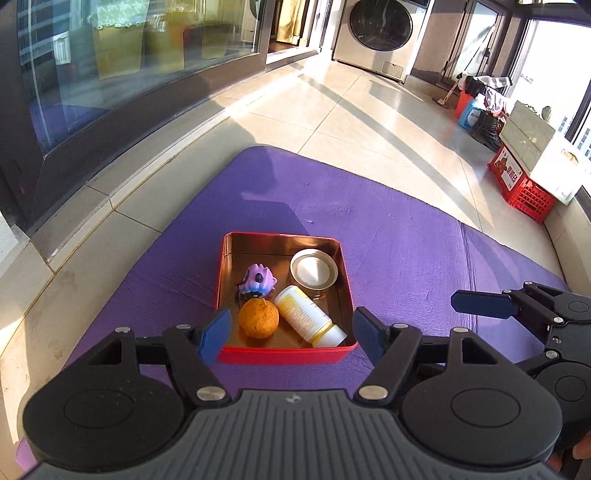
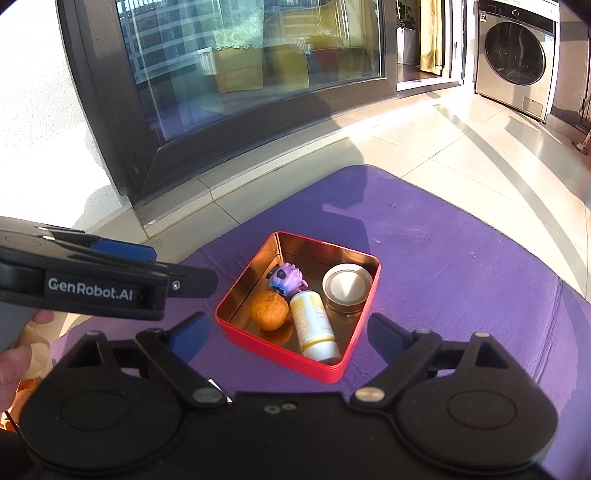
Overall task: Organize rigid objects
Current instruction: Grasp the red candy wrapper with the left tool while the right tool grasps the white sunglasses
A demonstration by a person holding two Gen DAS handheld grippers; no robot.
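A red tin point(image 1: 288, 355) with a gold inside sits on a purple mat point(image 1: 406, 240). In it lie an orange point(image 1: 258, 318), a purple toy figure point(image 1: 258, 279), a yellow-and-white bottle point(image 1: 308, 317) on its side and a round white-lidded jar point(image 1: 314, 272). My left gripper point(image 1: 292, 336) hovers open above the tin's near edge, nothing between its blue pads. In the right wrist view the same tin point(image 2: 273, 354), orange point(image 2: 269, 309), toy point(image 2: 288, 277), bottle point(image 2: 314, 325) and jar point(image 2: 346, 290) show. My right gripper point(image 2: 288, 332) hangs open and empty above the tin's near corner.
The mat point(image 2: 461, 258) lies on a tiled floor beside a dark-framed glass door point(image 2: 229, 74). A washing machine point(image 1: 380, 33) stands at the far end. A red crate point(image 1: 524, 184) with a white box and bottles lines the right wall. A hand point(image 2: 14, 362) holds the left gripper's handle.
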